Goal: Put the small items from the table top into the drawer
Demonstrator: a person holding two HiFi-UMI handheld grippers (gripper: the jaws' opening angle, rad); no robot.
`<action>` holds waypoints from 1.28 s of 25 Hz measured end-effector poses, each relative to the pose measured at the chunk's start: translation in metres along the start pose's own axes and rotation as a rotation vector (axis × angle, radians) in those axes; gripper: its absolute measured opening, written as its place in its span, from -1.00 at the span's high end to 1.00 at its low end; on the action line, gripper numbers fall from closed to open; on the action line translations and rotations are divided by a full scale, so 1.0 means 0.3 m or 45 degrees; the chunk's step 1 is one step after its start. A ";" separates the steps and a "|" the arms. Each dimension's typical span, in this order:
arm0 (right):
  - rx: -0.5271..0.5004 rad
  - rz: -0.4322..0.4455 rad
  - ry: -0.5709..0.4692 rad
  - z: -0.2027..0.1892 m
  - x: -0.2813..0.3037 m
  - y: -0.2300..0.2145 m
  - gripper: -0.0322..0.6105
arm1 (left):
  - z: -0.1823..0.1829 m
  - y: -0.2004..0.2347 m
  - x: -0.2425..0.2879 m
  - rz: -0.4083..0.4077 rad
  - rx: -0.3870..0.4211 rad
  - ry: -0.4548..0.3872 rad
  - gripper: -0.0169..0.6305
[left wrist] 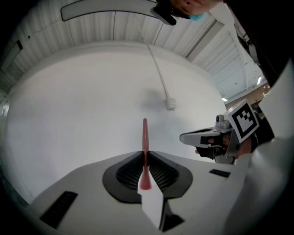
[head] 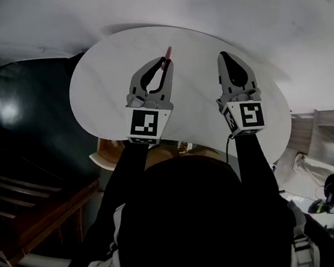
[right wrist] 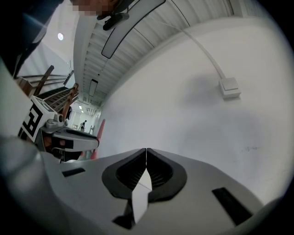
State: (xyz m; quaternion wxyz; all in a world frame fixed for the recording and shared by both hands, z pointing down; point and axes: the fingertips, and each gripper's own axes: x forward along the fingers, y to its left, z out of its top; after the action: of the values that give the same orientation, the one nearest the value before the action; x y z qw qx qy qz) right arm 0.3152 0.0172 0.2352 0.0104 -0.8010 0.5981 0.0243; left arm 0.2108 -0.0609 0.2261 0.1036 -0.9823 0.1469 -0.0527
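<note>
A slim red stick [left wrist: 144, 133] mid-length in left gripper [left wrist: 145, 155], kind unclear.

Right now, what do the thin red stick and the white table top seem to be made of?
The thin red stick is probably plastic, smooth and slightly glossy: its colour is even and it tapers to a fine tip. Wood painted red cannot be excluded. The white table top looks like painted or laminated board with a matte to satin finish: the surface is even, shows no grain and gives only soft reflections.
</note>
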 end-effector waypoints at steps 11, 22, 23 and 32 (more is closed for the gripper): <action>-0.013 0.274 -0.076 0.070 0.182 0.376 0.82 | 0.042 0.401 -0.394 0.418 0.047 -0.035 0.79; 0.025 0.773 -0.142 0.157 0.336 1.030 0.82 | 0.012 0.720 -0.982 0.911 0.067 0.055 0.79; 0.026 0.799 -0.139 0.152 0.339 1.066 0.82 | 0.003 0.734 -1.007 0.933 0.068 0.059 0.79; 0.019 0.881 -0.078 0.083 0.330 1.161 0.82 | -0.292 0.677 -1.063 0.917 -0.119 0.234 0.78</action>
State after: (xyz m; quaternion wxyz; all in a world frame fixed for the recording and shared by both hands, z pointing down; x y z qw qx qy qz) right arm 0.0085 -0.1755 0.2095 0.0252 -0.5495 0.8338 0.0461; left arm -0.1605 -0.1718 0.2434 0.0569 -0.8626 0.4938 -0.0942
